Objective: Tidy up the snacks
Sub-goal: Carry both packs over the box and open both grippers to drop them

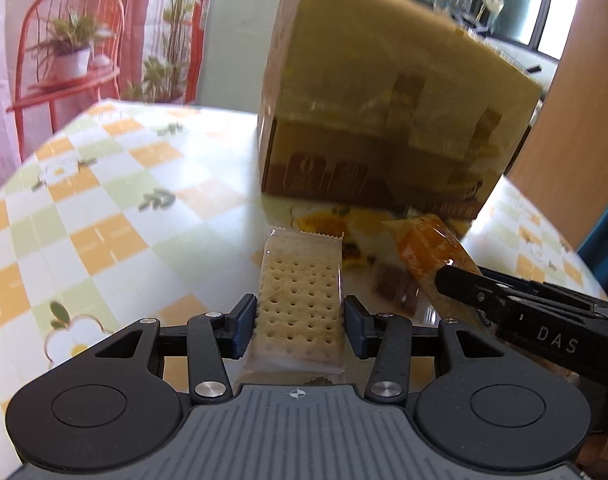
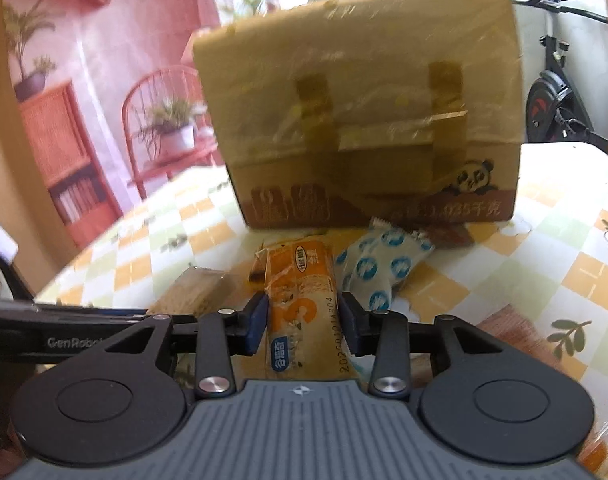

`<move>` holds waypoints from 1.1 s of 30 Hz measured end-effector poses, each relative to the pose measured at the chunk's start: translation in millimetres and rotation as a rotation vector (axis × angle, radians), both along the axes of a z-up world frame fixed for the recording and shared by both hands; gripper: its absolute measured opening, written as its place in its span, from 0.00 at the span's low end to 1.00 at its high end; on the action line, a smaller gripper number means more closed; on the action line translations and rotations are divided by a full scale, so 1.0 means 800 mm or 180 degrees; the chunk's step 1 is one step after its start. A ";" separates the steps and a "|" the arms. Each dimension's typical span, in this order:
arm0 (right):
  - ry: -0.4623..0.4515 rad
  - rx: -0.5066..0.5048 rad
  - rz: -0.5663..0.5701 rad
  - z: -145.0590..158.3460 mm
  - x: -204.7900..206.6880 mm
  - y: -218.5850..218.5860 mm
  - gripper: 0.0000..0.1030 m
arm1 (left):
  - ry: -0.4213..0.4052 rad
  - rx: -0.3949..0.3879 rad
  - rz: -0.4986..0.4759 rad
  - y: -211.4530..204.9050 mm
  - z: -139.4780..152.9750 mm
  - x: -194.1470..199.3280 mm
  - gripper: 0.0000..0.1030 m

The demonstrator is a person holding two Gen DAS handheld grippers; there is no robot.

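In the left wrist view my left gripper is shut on a clear-wrapped cracker packet that sticks out forward between the blue pads. In the right wrist view my right gripper is shut on an orange snack bar packet. A taped cardboard box with a panda print stands just beyond both grippers. The right gripper's black finger and its orange packet show at the right of the left wrist view. Both packets hang a little above the table.
Blue-and-white packets and a brown wrapper lie on the checked tablecloth in front of the box. A red wire chair with a potted plant stands past the table's far left edge. An exercise bike is at the back right.
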State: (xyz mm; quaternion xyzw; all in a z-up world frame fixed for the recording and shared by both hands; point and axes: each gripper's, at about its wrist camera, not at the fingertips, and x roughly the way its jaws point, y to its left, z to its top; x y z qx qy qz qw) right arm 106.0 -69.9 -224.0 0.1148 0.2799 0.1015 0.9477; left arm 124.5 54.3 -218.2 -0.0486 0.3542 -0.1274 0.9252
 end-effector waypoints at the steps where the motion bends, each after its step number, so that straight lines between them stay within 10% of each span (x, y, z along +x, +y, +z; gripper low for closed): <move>1: -0.0029 0.0019 -0.0029 0.004 -0.001 -0.002 0.40 | -0.0045 -0.0003 0.0008 0.002 0.004 -0.001 0.48; 19: -0.0791 0.0284 -0.0282 0.094 -0.004 -0.041 0.40 | -0.0667 -0.0267 0.0253 0.021 0.123 0.027 0.48; 33: -0.1178 -0.0044 -0.0637 0.217 0.128 -0.084 0.40 | -0.1033 -0.0185 0.0072 -0.075 0.213 0.179 0.48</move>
